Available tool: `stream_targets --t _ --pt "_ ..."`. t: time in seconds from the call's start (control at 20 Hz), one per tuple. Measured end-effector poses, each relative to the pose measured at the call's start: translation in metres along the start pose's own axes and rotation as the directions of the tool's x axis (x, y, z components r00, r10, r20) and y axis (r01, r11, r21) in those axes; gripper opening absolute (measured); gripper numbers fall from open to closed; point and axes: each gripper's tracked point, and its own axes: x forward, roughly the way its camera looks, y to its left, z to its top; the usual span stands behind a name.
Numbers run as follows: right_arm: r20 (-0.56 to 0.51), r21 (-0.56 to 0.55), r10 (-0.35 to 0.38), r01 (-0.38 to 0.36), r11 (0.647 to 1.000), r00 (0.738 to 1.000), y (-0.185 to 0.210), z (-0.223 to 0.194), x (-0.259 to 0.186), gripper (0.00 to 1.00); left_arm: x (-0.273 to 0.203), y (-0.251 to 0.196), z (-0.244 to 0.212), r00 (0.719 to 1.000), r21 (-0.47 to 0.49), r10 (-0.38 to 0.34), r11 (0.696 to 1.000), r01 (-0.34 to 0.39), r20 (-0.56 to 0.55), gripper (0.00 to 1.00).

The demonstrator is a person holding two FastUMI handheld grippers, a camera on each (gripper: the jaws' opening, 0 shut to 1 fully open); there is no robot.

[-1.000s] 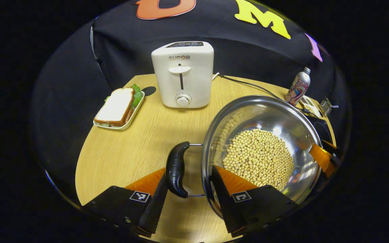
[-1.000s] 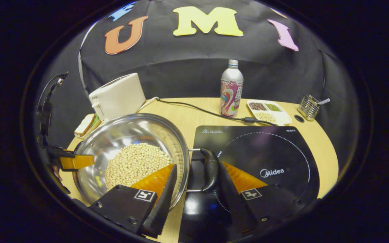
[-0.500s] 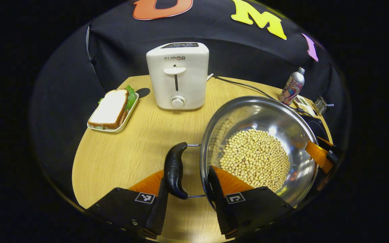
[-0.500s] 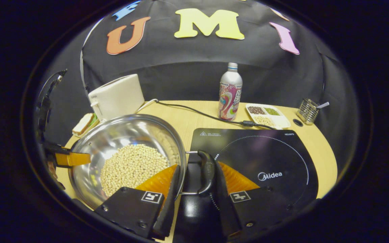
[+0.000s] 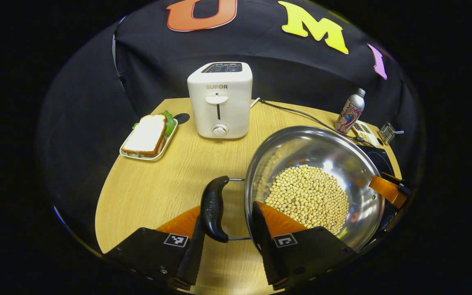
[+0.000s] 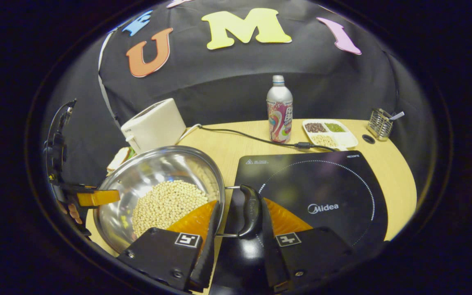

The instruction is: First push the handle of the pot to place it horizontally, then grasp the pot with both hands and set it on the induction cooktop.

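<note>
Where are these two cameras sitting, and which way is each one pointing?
Left gripper view: rides on the left gripper, looking across the table toward the toaster; its own two fingers straddle one pot handle.
Right gripper view: rides on the right gripper, facing the induction cooktop and bottle; its fingers straddle the other handle.
Shared: the pot of beans, toaster, bottle, and each other's gripper across the pot.

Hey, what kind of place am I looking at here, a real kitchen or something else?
Likely a mock kitchen staged in a booth, not a real one: a toaster, an induction cooktop and a steel pot of beans share one wooden table, backed by black cloth instead of walls.
</note>
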Motion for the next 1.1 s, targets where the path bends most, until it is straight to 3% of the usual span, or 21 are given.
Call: stream_targets --t 0.25,0.55,0.6,0.65,0.7,0.8,0.85,0.9,1.1 --pt "0.010 0.017 0.040 -0.040 0.999 0.999 -0.002 0.020 -0.039 0.51 -0.037 -0.012 0.012 1.000 -0.012 0.001 1.000 -0.001 0.026 0.60" --pt "0.039 -0.009 0.018 -0.018 1.000 0.999 -0.029 0.044 -0.082 0.51 -0.068 -0.049 0.030 0.999 0.002 -0.023 1.000 0.023 0.043 0.60" --pt "0.047 -0.010 0.016 -0.015 1.000 0.999 -0.035 0.049 -0.088 0.51 -0.073 -0.057 0.034 0.998 0.005 -0.029 1.000 0.028 0.048 0.70" --pt "0.053 -0.006 0.011 -0.011 1.000 0.999 -0.042 0.054 -0.093 0.53 -0.076 -0.066 0.038 0.998 0.007 -0.034 0.999 0.033 0.053 0.60" --pt "0.055 -0.002 0.006 -0.006 1.000 0.998 -0.049 0.057 -0.098 0.51 -0.078 -0.075 0.042 0.998 0.013 -0.037 0.999 0.036 0.058 0.65" --pt "0.062 0.003 -0.001 0.001 1.000 0.998 -0.064 0.063 -0.104 0.51 -0.080 -0.089 0.049 0.997 0.029 -0.040 0.999 0.039 0.066 0.60" --pt "0.066 0.011 -0.002 0.001 1.000 0.998 -0.070 0.066 -0.108 0.53 -0.081 -0.096 0.051 0.997 0.030 -0.043 0.999 0.041 0.066 0.70" --pt "0.067 0.016 -0.004 0.003 1.000 0.998 -0.077 0.070 -0.110 0.54 -0.082 -0.104 0.053 0.997 0.030 -0.046 0.999 0.044 0.068 0.60" --pt "0.085 0.023 -0.013 0.012 1.000 0.996 -0.105 0.081 -0.120 0.51 -0.088 -0.135 0.065 0.995 0.044 -0.052 0.998 0.048 0.084 0.60"
